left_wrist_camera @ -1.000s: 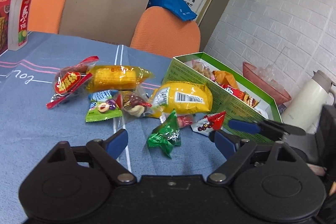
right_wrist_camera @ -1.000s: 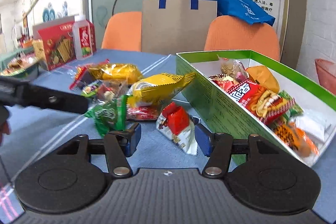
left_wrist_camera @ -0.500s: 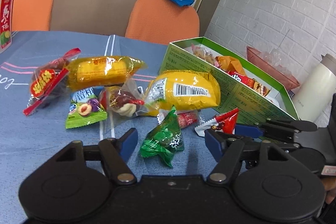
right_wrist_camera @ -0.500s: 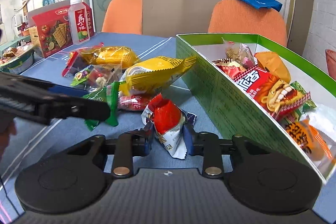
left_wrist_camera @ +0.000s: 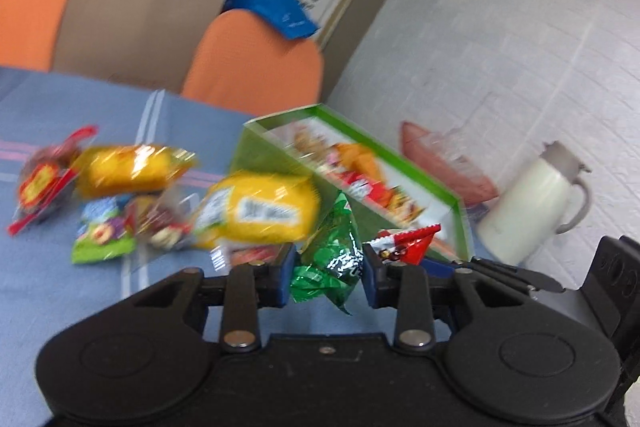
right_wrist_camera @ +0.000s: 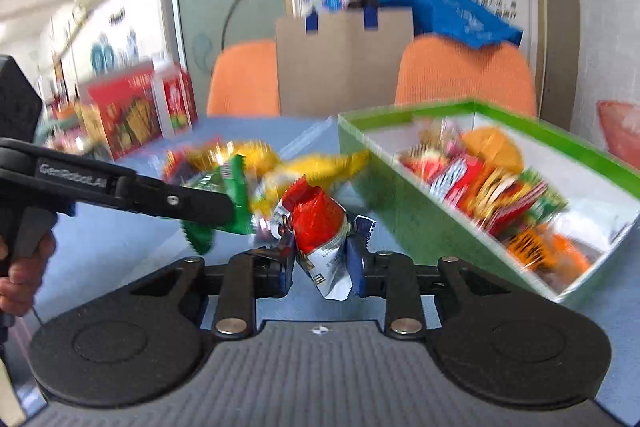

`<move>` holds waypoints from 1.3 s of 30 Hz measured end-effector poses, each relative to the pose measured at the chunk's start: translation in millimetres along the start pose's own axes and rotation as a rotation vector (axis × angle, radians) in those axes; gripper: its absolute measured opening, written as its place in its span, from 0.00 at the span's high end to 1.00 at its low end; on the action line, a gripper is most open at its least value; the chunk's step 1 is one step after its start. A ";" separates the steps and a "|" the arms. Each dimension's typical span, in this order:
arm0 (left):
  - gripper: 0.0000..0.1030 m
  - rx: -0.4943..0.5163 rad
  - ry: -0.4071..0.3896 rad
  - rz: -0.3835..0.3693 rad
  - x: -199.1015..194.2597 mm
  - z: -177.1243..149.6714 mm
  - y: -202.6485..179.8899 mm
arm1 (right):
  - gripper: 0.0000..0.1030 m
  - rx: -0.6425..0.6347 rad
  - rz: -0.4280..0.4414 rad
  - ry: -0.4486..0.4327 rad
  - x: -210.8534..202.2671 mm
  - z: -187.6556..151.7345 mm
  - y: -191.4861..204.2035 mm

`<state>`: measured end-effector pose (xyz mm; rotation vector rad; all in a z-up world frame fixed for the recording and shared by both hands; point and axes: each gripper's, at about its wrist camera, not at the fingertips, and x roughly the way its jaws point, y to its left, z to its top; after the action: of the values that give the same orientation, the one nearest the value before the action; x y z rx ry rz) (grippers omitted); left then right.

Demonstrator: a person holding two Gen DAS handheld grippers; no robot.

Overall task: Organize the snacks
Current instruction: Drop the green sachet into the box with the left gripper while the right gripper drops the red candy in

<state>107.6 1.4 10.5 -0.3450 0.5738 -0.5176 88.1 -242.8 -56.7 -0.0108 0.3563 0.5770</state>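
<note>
**A:** What does the left wrist view give?

**B:** The left tongs (left_wrist_camera: 325, 277) have just been closing, and their blue pads now press on a green snack packet (left_wrist_camera: 332, 255), which hangs clear of the desk (left_wrist_camera: 60, 291). Just right of it the right tongs (left_wrist_camera: 404, 259) come in from the side, carrying a red and white packet (left_wrist_camera: 408, 245).

**A:** Open room around them?

**B:** To the left and ahead the loose snacks crowd together: a large yellow bag (left_wrist_camera: 260, 211), a yellow wrapped cake (left_wrist_camera: 128, 169), a red-labelled packet (left_wrist_camera: 40, 187) and a small green sachet (left_wrist_camera: 102, 231). The green box (left_wrist_camera: 408, 171) stands to the right, its near corner just beyond the held packets, with a white jug (left_wrist_camera: 532, 203) past it. The nearest strip of blue cloth is bare.

**A:** And the right wrist view?

**B:** The right tongs (right_wrist_camera: 322, 269), which have also just been closing, grip the red and white packet (right_wrist_camera: 316, 223) upright, lifted off the desk (right_wrist_camera: 120, 239). The left tongs (right_wrist_camera: 208, 205) reach across from the left with the green snack packet (right_wrist_camera: 224, 199), a hand (right_wrist_camera: 16, 279) on the handle. The green box (right_wrist_camera: 384, 199) lies open to the right, snacks piled inside; its near wall is close to the held packet.

**A:** The room?

**B:** Two orange chairs (right_wrist_camera: 464, 75), a cardboard bag (right_wrist_camera: 344, 63) between them, a red carton (right_wrist_camera: 124, 111) far left. Everything beyond the tongs is blurred.
</note>
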 end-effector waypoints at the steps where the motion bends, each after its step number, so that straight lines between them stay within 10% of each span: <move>1: 0.42 0.014 -0.008 -0.022 2.9 5.6 -9.1 | 0.53 0.004 -0.010 -0.029 -7.2 3.8 -2.0; 11: 0.41 0.062 -0.013 -0.142 70.8 46.0 -70.1 | 0.52 0.019 -0.264 -0.150 -34.1 29.9 -64.9; 22: 0.40 0.088 0.036 -0.097 170.5 63.9 -96.5 | 0.51 0.071 -0.440 -0.108 1.0 23.2 -134.7; 26: 0.00 0.083 0.066 -0.086 191.9 57.7 -92.6 | 0.46 0.019 -0.449 -0.105 12.6 17.0 -137.3; 29: 0.00 0.075 0.037 -0.006 185.2 49.4 -88.0 | 0.00 -0.048 -0.469 -0.062 21.5 7.4 -134.5; 39: 0.00 0.029 -0.098 -0.006 85.8 54.9 -64.4 | 0.00 -0.012 -0.438 -0.179 -24.8 15.1 -100.0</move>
<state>178.3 -89.4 46.1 -0.3427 0.4698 -0.5117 127.3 -338.3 -43.2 -0.0475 0.1677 0.1445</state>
